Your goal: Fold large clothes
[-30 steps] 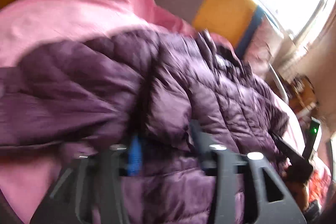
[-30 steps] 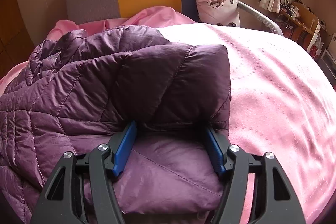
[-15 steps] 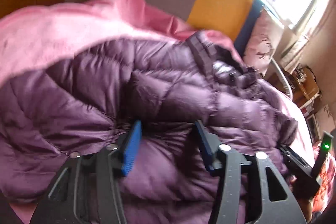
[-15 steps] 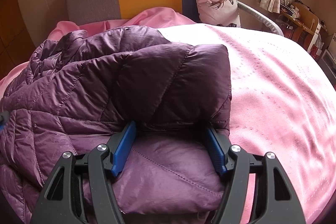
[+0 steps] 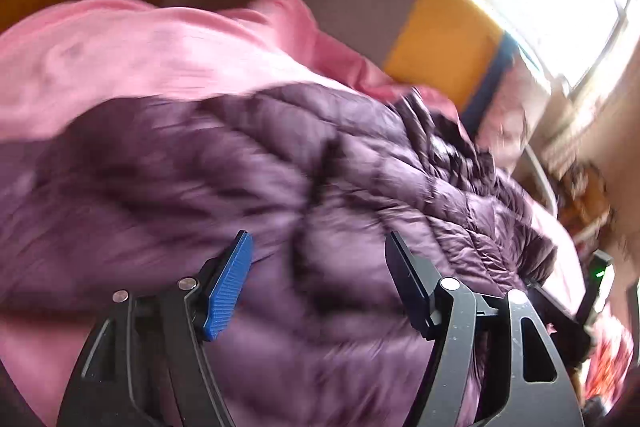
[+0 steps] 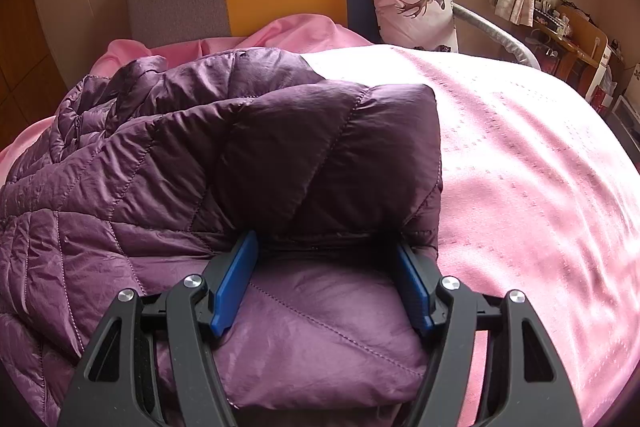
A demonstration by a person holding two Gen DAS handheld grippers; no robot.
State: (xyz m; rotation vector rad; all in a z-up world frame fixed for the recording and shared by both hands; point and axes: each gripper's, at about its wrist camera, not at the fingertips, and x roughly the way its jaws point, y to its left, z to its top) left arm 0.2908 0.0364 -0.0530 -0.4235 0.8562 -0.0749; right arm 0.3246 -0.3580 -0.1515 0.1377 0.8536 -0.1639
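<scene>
Lying bunched on a pink bedspread [image 6: 520,155], a quilted purple jacket [image 6: 280,131] fills both views; the right gripper [image 6: 326,267], jaws spread wide, straddles a folded edge, while the left gripper [image 5: 320,275] hangs over the padding, jaws apart.
</scene>
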